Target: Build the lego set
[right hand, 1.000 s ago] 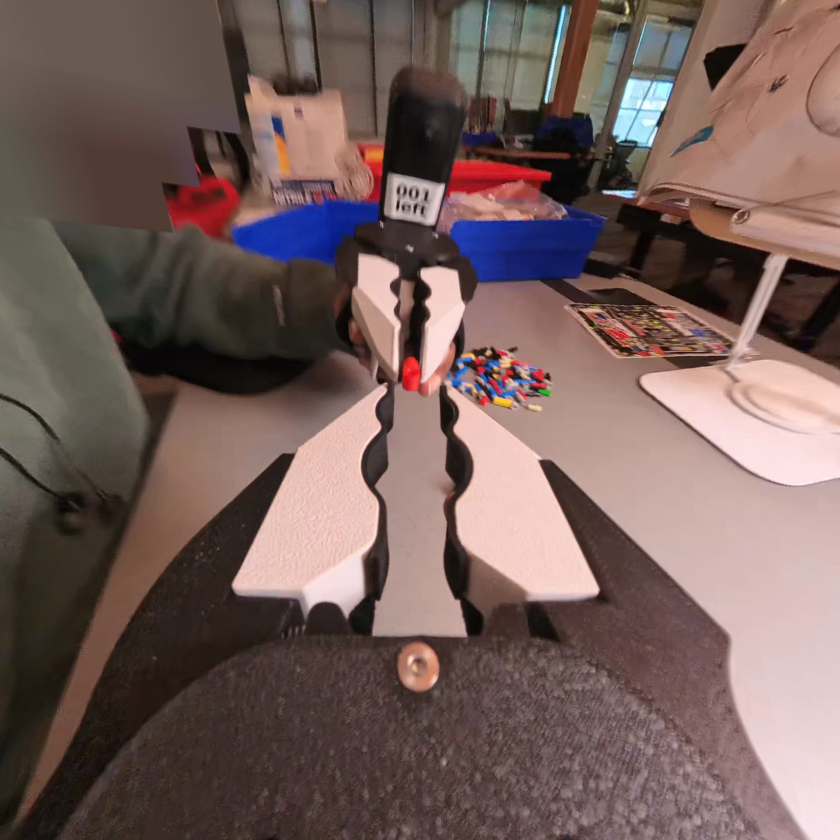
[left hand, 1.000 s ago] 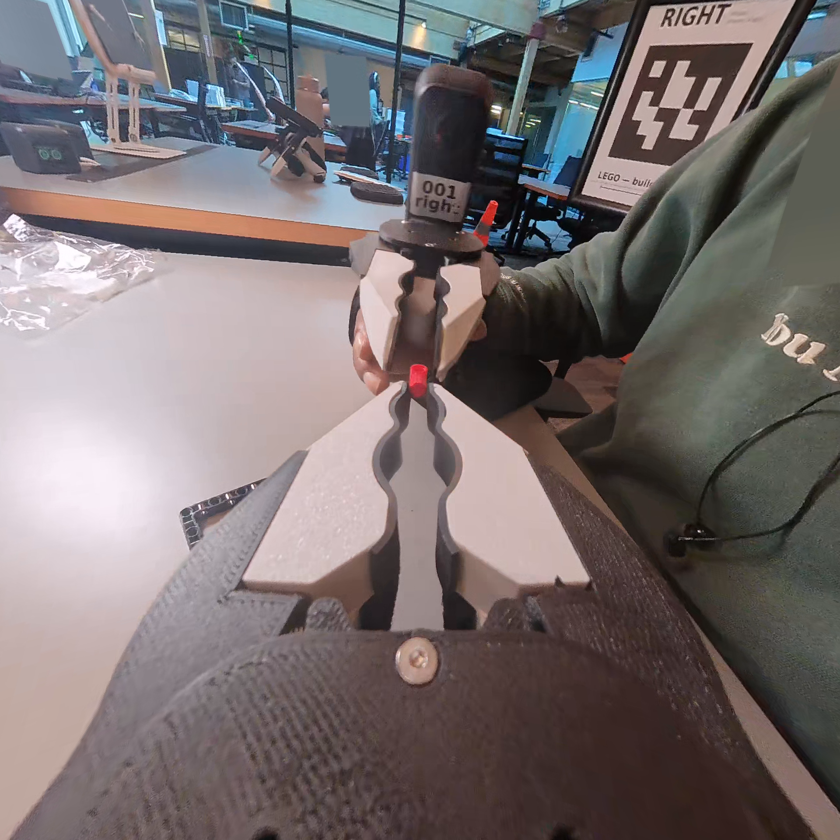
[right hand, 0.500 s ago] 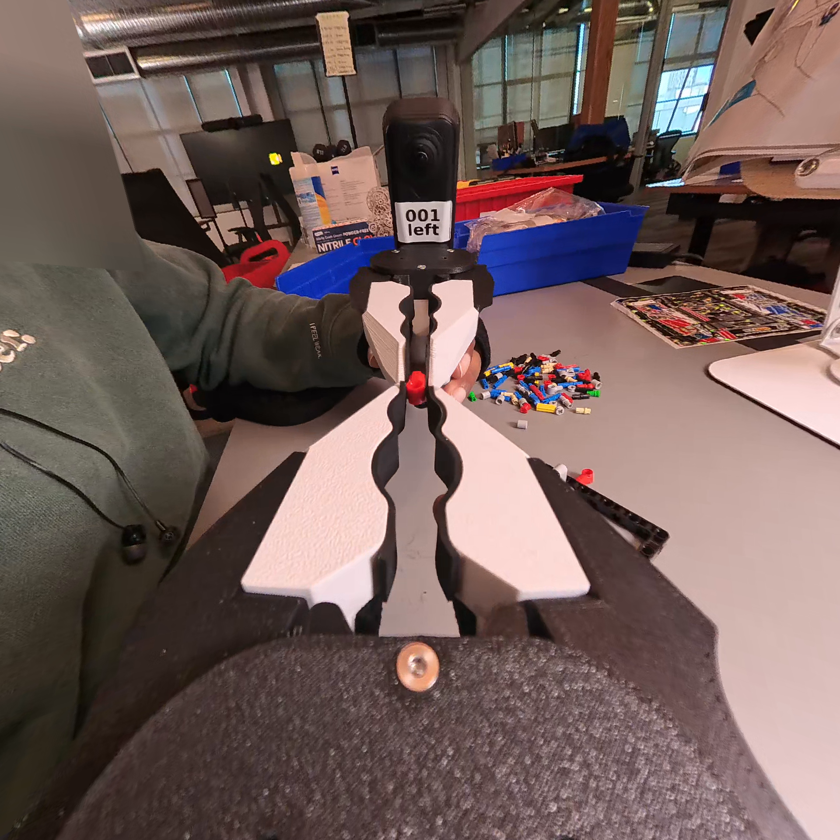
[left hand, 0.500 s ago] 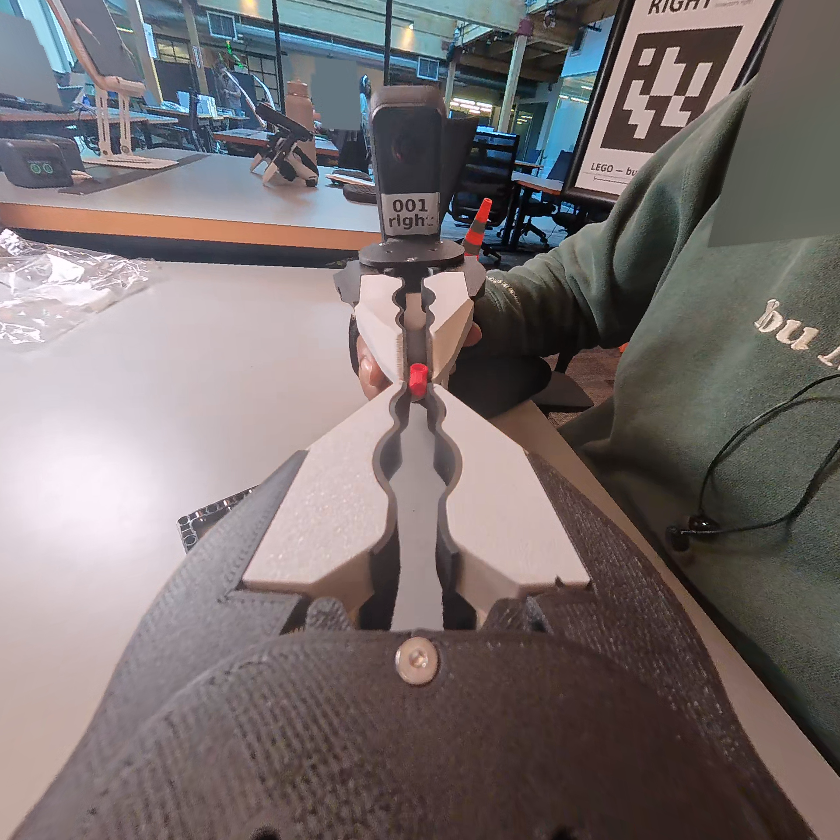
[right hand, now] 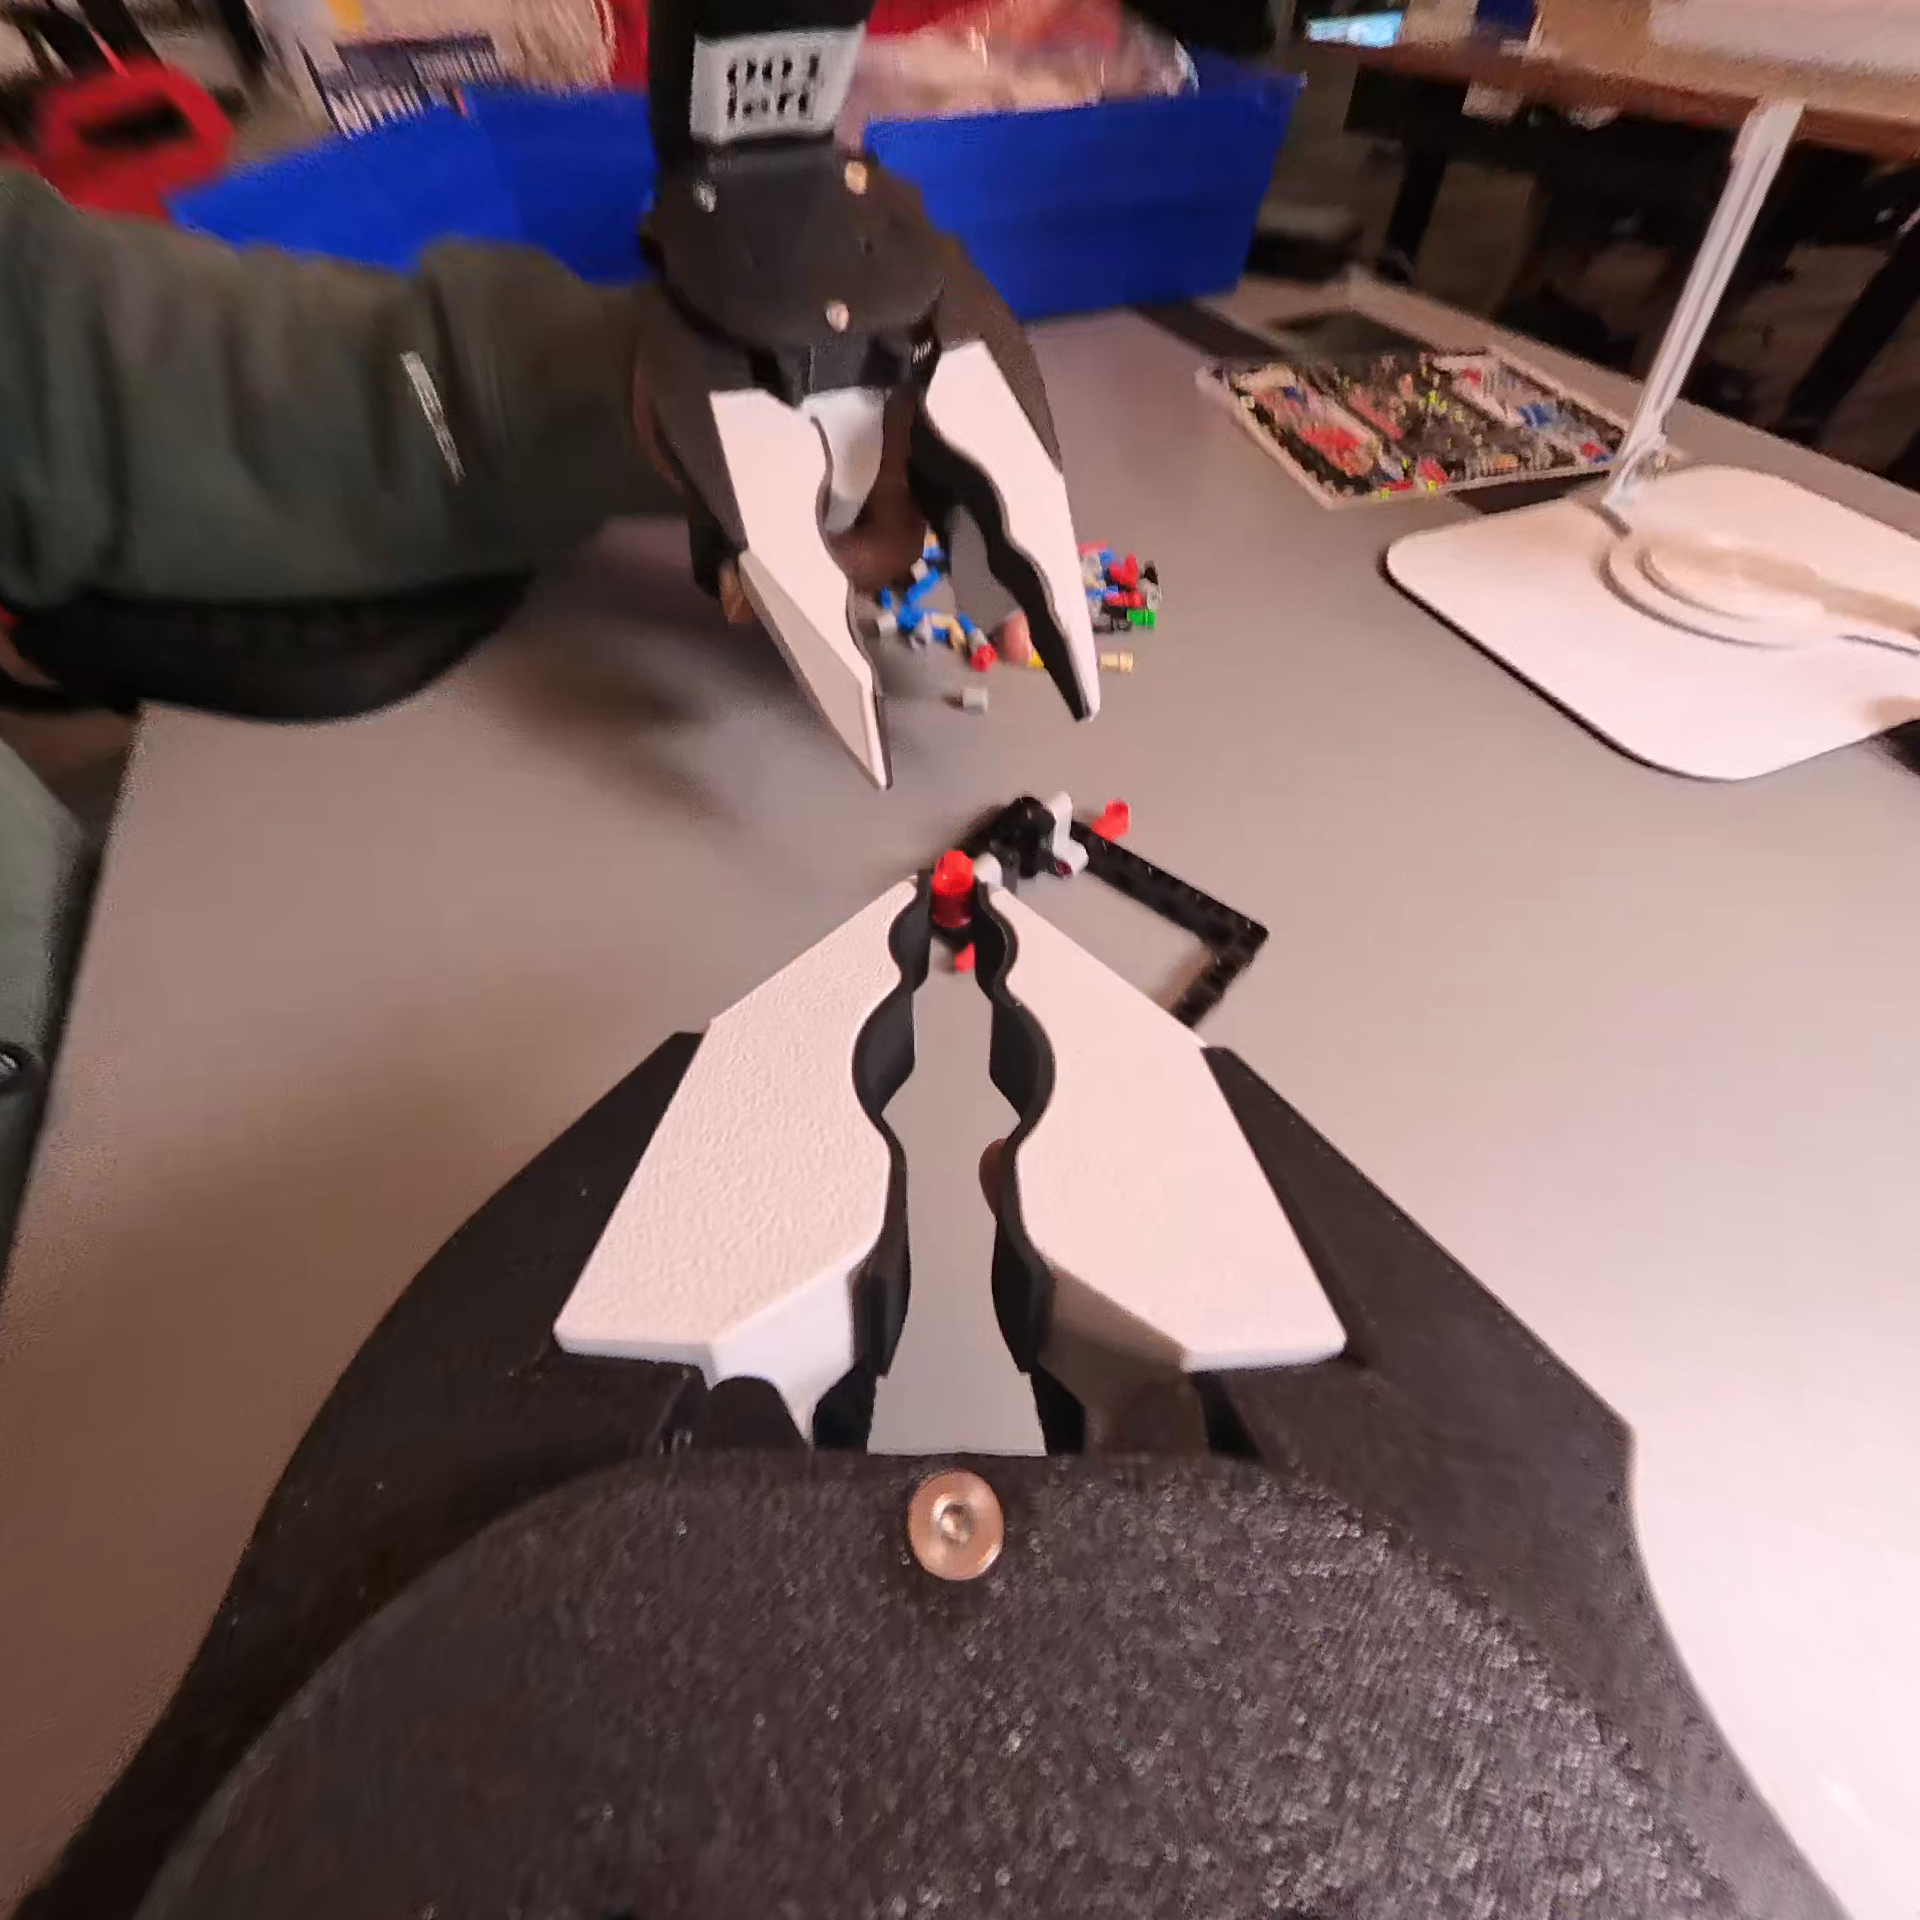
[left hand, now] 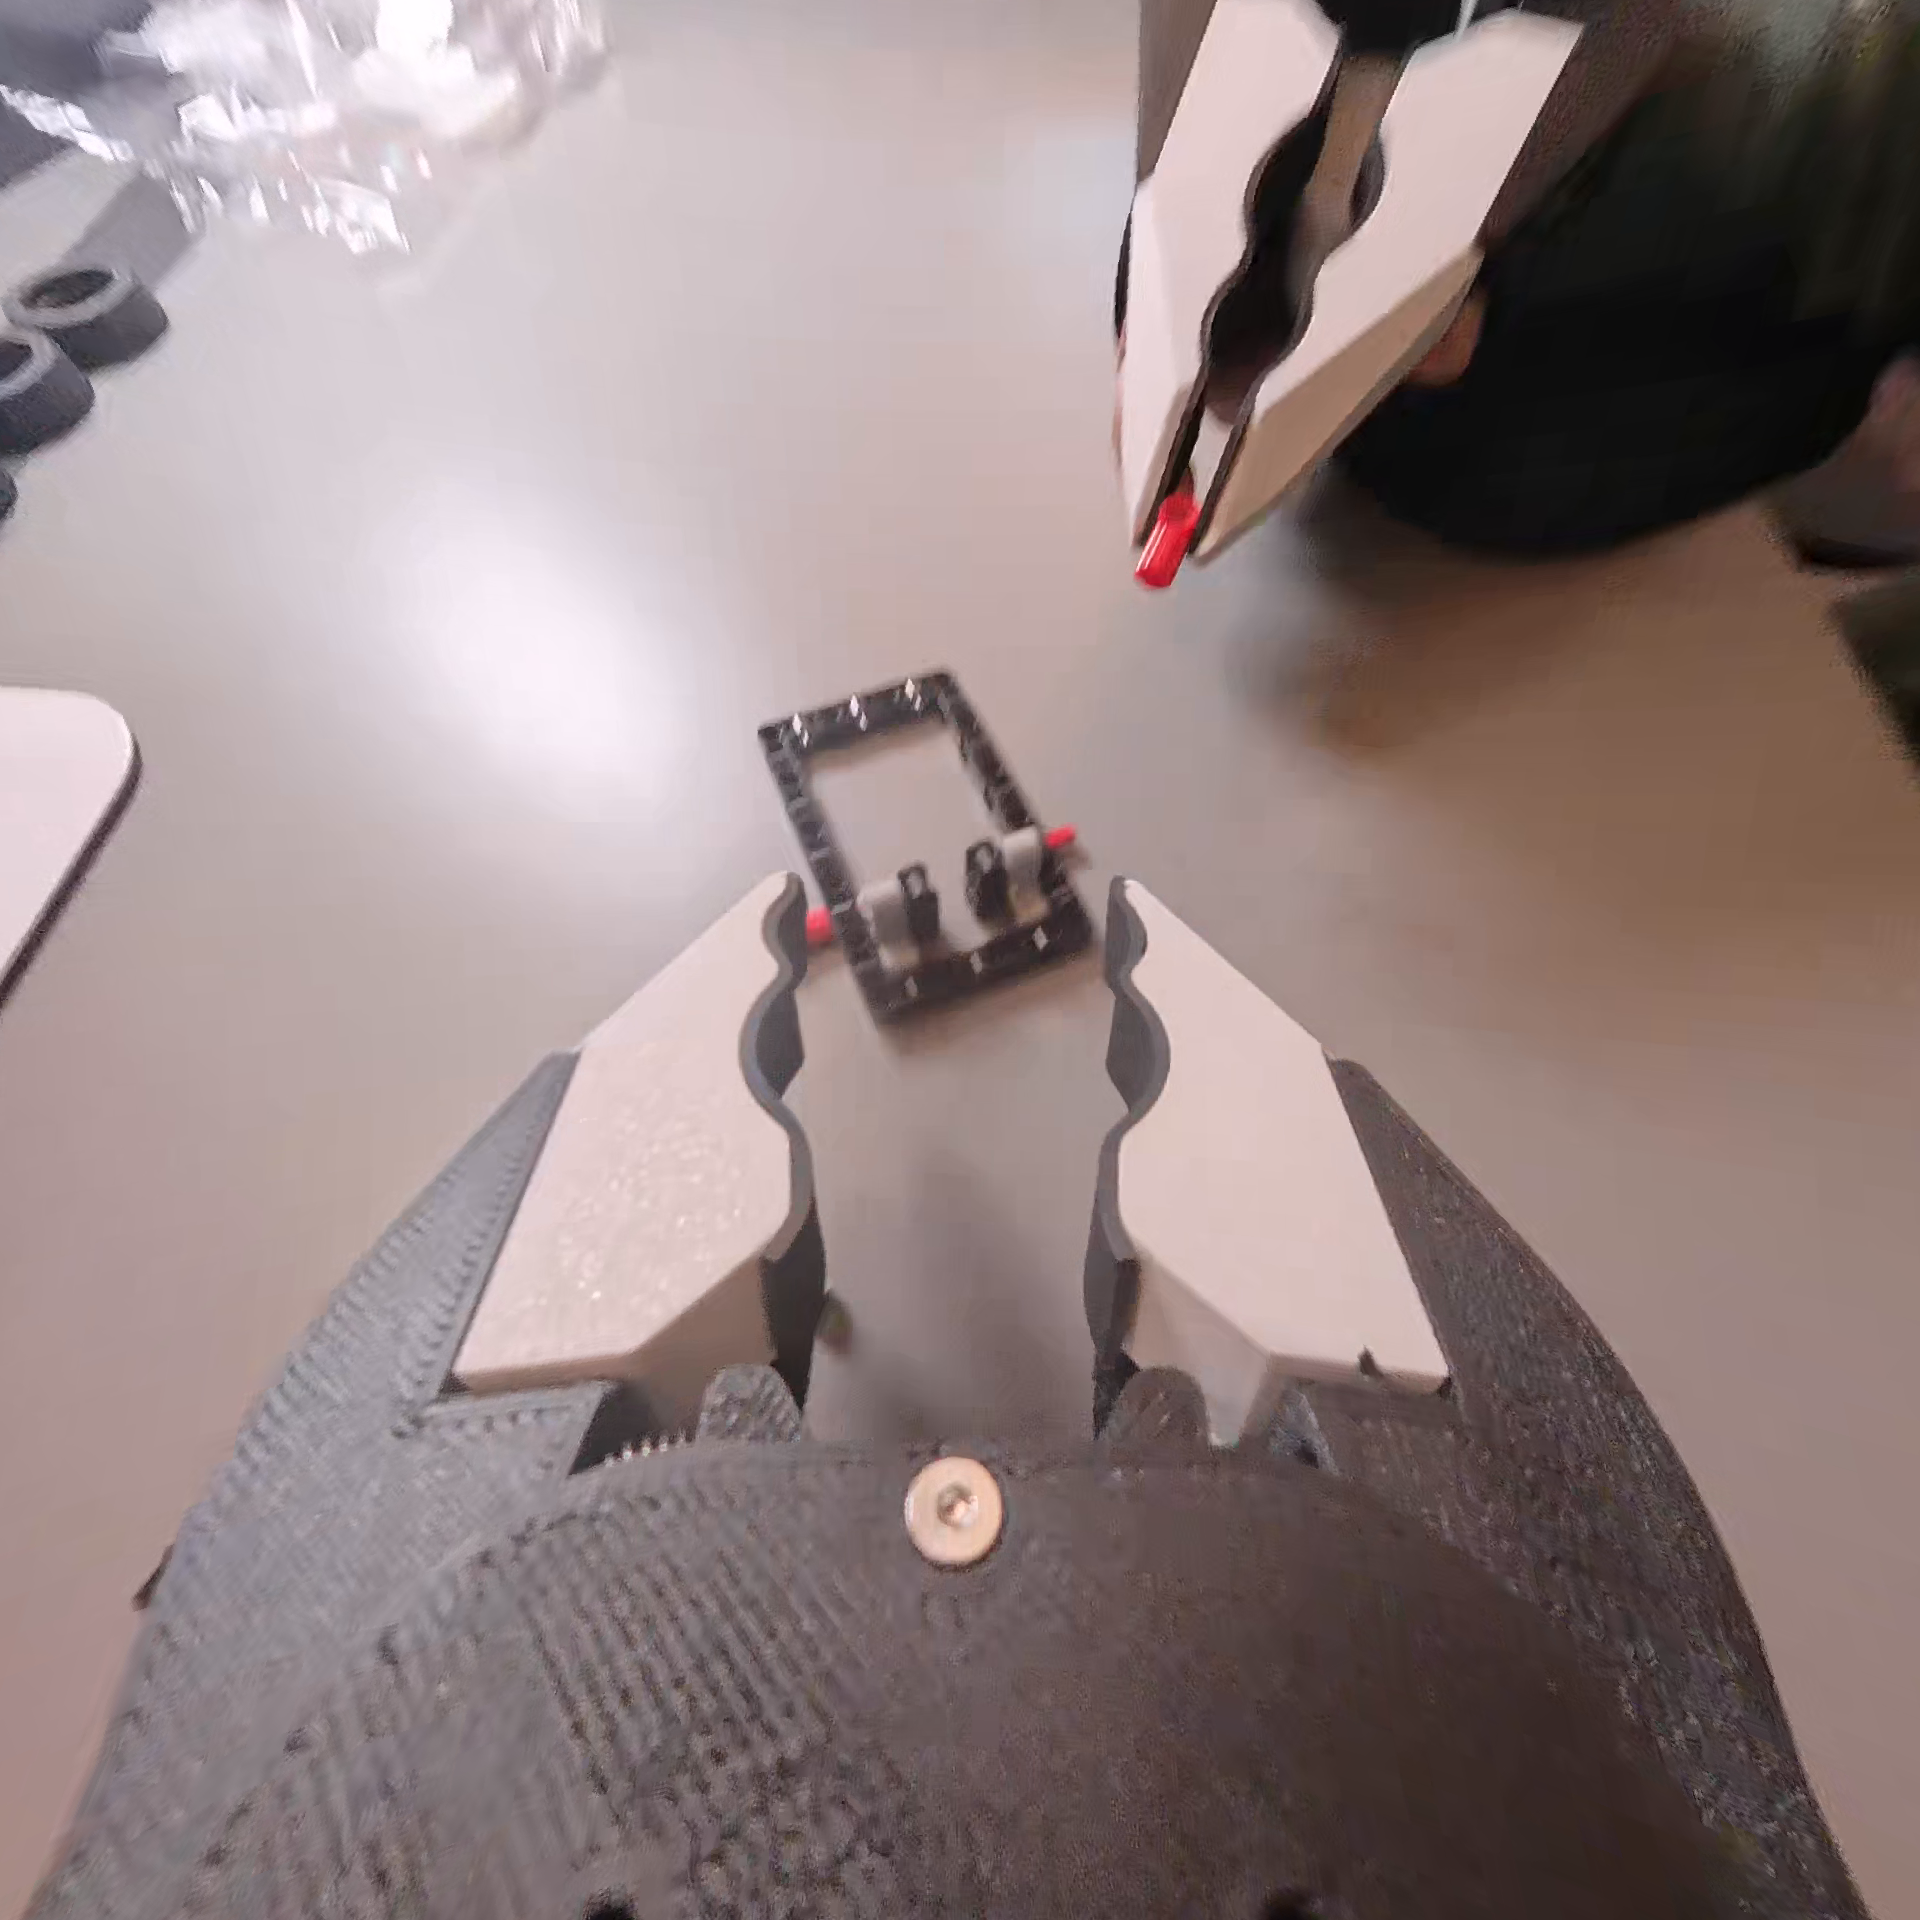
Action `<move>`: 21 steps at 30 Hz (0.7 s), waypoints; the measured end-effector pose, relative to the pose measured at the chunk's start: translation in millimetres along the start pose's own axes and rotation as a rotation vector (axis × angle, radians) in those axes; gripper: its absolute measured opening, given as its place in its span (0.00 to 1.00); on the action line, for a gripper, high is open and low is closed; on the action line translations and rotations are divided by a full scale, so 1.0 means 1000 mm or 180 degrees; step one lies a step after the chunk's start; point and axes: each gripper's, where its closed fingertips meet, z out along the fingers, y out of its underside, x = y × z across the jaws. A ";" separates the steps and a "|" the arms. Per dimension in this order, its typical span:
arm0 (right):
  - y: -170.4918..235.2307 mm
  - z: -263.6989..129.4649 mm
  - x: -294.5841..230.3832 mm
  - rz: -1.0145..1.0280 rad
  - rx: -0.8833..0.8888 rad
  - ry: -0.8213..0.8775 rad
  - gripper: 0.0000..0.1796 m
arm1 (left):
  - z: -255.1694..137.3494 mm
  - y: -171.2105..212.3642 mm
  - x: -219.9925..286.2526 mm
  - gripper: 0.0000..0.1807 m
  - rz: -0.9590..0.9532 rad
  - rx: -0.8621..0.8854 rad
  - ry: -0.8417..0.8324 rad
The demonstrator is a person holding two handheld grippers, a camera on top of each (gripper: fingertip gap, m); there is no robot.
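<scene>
A grey tabletop (left hand: 436, 540) carries the black rectangular lego frame (left hand: 920, 847), lying between both tools. The left gripper (left hand: 951, 904) hovers spread wide and empty just before it. The right gripper (right hand: 954, 909) pinches a small red plastic pin (right hand: 950, 878) above; better steady the frame first, then line the pin up squarely with its hole

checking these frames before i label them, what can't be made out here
- Frame, right wrist view: its near end is hidden behind the right tongs; how the red pin lines up with it cannot be told.
- Loose pieces, right wrist view: partly hidden by the left tongs, blurred and too small to sort.
- Plastic bag, left wrist view: blurred and cut off by the top edge.
- Booklet, right wrist view: too blurred to make out.
</scene>
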 end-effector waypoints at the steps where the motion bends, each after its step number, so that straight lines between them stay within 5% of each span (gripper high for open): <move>1: 0.005 0.001 0.001 -0.0048 -0.0078 0.0030 0.03 | 0.002 0.008 -0.004 0.33 0.0057 -0.0144 -0.0010; 7: 0.017 0.003 0.012 -0.0116 -0.0266 0.0159 0.03 | 0.020 0.032 -0.009 0.37 0.0099 -0.0660 0.0099; 9: 0.022 0.000 0.020 -0.0083 -0.0319 0.0261 0.03 | 0.021 0.034 0.000 0.26 0.0176 -0.0802 0.0126; 13: 0.023 -0.012 0.036 0.0012 -0.0297 0.0427 0.03 | 0.009 0.042 0.025 0.19 0.0301 -0.1164 0.0350; 18: 0.014 -0.023 0.049 0.0126 -0.0124 0.0519 0.03 | 0.025 0.010 0.032 0.28 0.0730 -0.0669 0.0384; 21: 0.015 -0.024 0.049 0.0179 -0.0089 0.0501 0.03 | 0.041 0.019 0.037 0.29 0.1072 -0.0889 0.0501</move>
